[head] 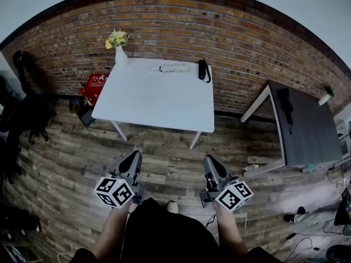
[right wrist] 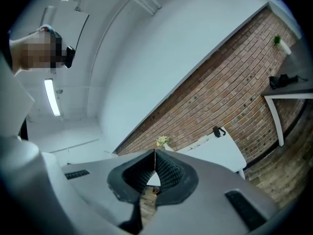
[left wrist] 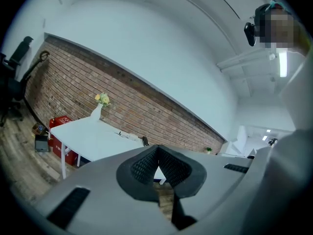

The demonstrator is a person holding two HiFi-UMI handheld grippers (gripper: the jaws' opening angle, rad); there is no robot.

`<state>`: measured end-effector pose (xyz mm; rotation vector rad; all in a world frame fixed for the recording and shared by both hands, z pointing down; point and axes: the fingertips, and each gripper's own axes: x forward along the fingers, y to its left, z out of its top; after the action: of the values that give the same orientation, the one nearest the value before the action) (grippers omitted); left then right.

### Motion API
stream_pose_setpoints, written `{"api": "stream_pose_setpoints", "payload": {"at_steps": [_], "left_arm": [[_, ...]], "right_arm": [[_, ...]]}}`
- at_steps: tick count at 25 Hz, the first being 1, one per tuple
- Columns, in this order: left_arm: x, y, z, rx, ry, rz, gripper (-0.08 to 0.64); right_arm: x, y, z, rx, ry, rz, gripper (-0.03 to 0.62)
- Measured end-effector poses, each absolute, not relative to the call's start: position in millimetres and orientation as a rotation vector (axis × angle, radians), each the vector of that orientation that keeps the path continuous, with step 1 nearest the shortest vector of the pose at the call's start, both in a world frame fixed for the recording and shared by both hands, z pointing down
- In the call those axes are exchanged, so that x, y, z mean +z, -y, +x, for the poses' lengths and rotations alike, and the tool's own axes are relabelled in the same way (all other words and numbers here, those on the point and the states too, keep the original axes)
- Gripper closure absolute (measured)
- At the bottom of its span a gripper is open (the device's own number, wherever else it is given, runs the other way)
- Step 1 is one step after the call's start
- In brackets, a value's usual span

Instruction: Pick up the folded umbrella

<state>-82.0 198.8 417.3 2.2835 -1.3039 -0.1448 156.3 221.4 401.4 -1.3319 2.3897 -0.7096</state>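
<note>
Office or studio room: exposed brick wall [head: 247, 43], wood-plank floor [head: 164, 163], white bench [head: 153, 100] with flower vase [head: 120, 52], grey bench [head: 307, 130], black office chair [head: 22, 111], ceiling strip light [right wrist: 51, 98], loose floor cables [head: 307, 237].

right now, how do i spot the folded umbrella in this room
Find the white table against the brick wall. Along its wall-side edge, between the vase of yellow flowers and a small black object, lies the folded umbrella. It alone is long, whitish and flat.
</note>
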Motion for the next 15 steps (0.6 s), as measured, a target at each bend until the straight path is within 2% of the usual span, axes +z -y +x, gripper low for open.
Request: {"api": "stream_pose_setpoints", "payload": {"at_steps": [10, 15], "left_arm": [[419, -196, -70, -0.181, 1.298, 2.242, 0.546], [421, -179, -77, -0.187, 1.316, 2.229, 0.546]], "right_arm": [[403, -216, 184, -0.789, -2.307, -1.276, 0.571], [404, -205, 173, -0.815, -2.34, -1.2, 0.569]]}}
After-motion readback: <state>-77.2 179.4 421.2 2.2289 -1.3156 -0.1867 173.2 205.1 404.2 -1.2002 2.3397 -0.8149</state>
